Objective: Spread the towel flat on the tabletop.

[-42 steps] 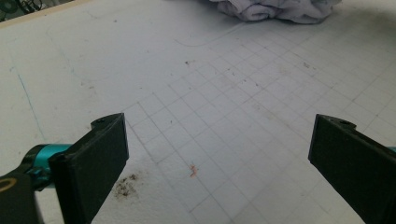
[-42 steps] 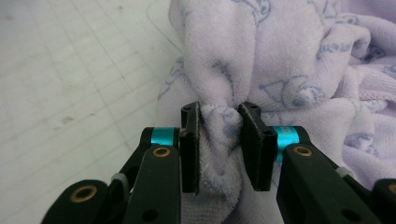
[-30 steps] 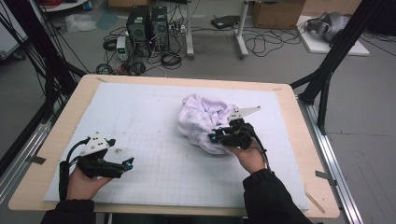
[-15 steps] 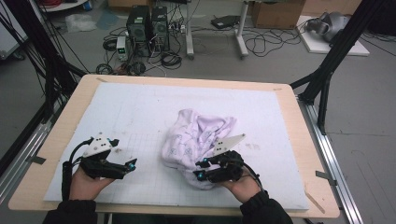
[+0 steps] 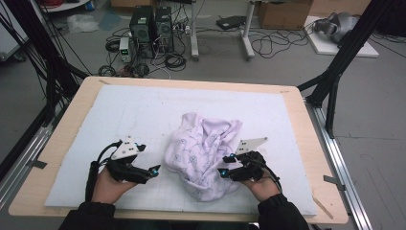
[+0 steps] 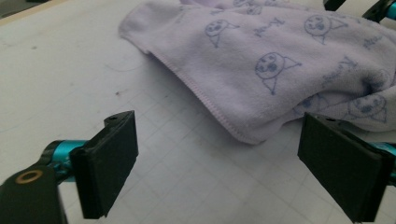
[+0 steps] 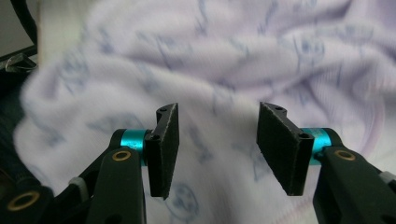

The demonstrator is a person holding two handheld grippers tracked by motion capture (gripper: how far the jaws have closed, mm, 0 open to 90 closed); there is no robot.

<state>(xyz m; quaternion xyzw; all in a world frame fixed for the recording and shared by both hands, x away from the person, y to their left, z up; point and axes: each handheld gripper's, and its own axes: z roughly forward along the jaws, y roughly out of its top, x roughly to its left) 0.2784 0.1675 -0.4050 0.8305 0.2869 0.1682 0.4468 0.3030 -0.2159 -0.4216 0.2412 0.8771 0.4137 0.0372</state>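
The purple towel [image 5: 203, 155] has moved. A second ago it sat bunched up further back on the worktop [image 5: 62, 158], with the right gripper [image 5: 226, 171] closed on it. Now the towel has been dragged toward the near edge and is more stretched out, lying in the middle of the white mat [image 5: 119, 115], a bit to the right.

The right gripper has let go. In the right gripper view its two black fingers [image 7: 166, 144] stand apart with nothing between them, and the blurry towel [image 7: 224, 70] is just in front of them. The left gripper [image 5: 152, 171] has come closer too. Its fingers [image 6: 109, 161] are spread wide, and the hem of the towel [image 6: 261, 70] lies just beyond them, with little cartoon faces printed on it.

I think the pulling part is done, and both grippers now need to find a new place to grab, maybe an edge or a corner, to spread the towel flat.

The mat has a faint grid on it and covers most of the wooden worktop. Behind the worktop, on the grey floor, there are computer boxes [image 5: 151, 21], lots of black cables [image 5: 268, 45] and dark metal poles [image 5: 344, 52].
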